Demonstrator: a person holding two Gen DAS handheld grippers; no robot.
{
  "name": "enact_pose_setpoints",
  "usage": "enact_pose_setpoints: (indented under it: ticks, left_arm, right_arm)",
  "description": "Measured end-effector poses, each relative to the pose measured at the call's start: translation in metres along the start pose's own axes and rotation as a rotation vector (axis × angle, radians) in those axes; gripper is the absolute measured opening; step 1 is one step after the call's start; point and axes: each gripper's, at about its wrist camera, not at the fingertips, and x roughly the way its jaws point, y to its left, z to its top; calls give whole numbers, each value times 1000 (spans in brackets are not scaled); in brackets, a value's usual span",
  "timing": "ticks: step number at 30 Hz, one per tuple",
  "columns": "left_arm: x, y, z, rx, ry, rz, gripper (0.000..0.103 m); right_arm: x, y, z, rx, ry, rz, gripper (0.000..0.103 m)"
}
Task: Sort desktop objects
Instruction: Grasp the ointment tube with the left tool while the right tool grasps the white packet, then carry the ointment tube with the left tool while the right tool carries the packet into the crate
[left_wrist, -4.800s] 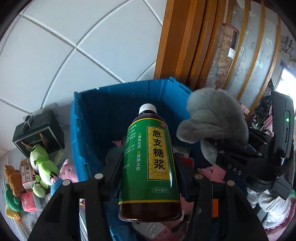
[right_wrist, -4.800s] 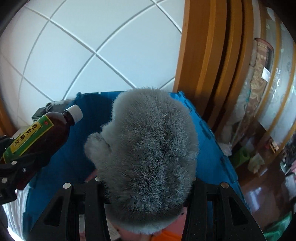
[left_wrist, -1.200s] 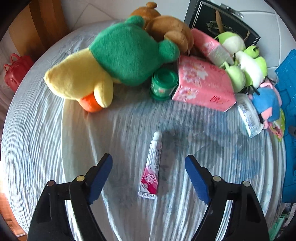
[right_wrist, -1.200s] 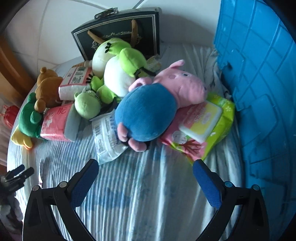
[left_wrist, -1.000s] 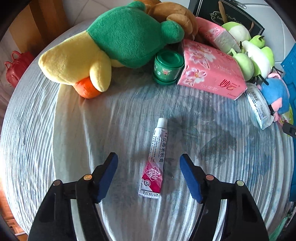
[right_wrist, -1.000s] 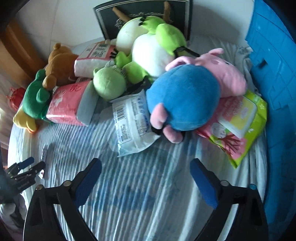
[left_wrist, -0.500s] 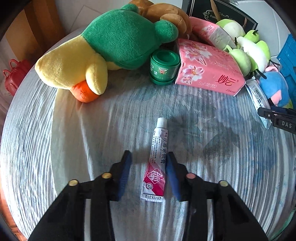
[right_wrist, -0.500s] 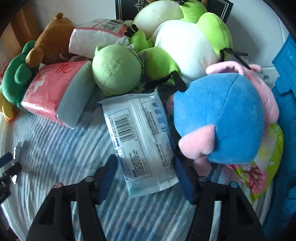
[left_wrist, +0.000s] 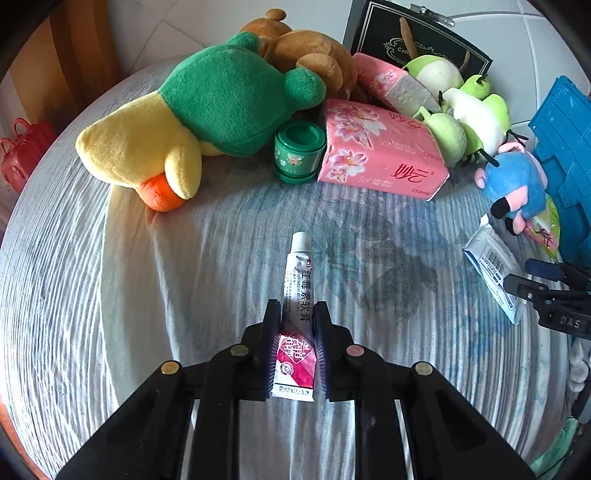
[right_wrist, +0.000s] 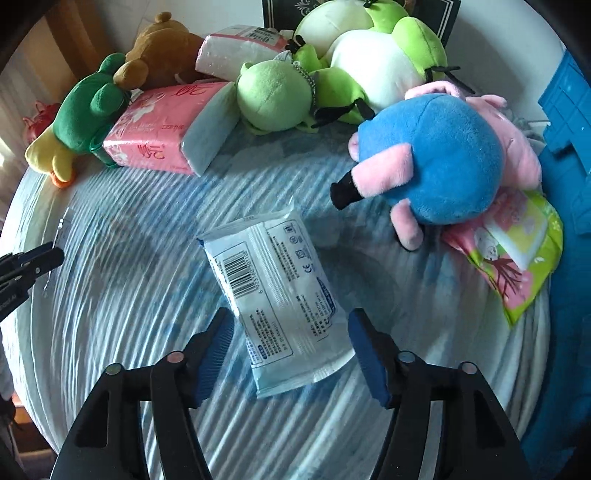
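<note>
A wrinkly blue-and-white striped cloth (left_wrist: 110, 277) is covering the whole tabletop and bunching into long ridges. Past its left edge a little red bag (left_wrist: 20, 147) is sitting down low, handles sticking up. Brown wooden trim (left_wrist: 74, 55) is running up behind that corner, and a white tiled wall (left_wrist: 177, 22) is filling the back.

Counted: five plush toys (left_wrist: 229, 92), two pink tissue packs (left_wrist: 376, 147), two wipe packs (right_wrist: 280, 291), one green jar (left_wrist: 298, 151), one ointment tube (left_wrist: 297, 295), one blue crate (left_wrist: 565, 140), one black box (left_wrist: 413, 37).
</note>
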Motion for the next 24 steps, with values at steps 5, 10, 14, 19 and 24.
enact_pose_setpoints:
  ticks: [5, 10, 14, 19, 24]
  left_arm:
    - [-9, -11, 2, 16, -19, -28, 18]
    - [-15, -21, -6, 31, -39, -52, 18]
    - [-32, -41, -6, 63, -80, -68, 18]
    - [-75, -70, -8, 132, -173, -101, 18]
    - [-126, -116, -6, 211, -291, -159, 18]
  right_arm:
    - [14, 8, 1, -23, 29, -7, 68]
    - [4, 18, -12, -47, 19, -27, 49]
    - [-33, 20, -30, -30, -48, -1, 47]
    - [-107, 6, -53, -15, -210, -5, 47]
    - [-181, -3, -63, 24, -387, -54, 48]
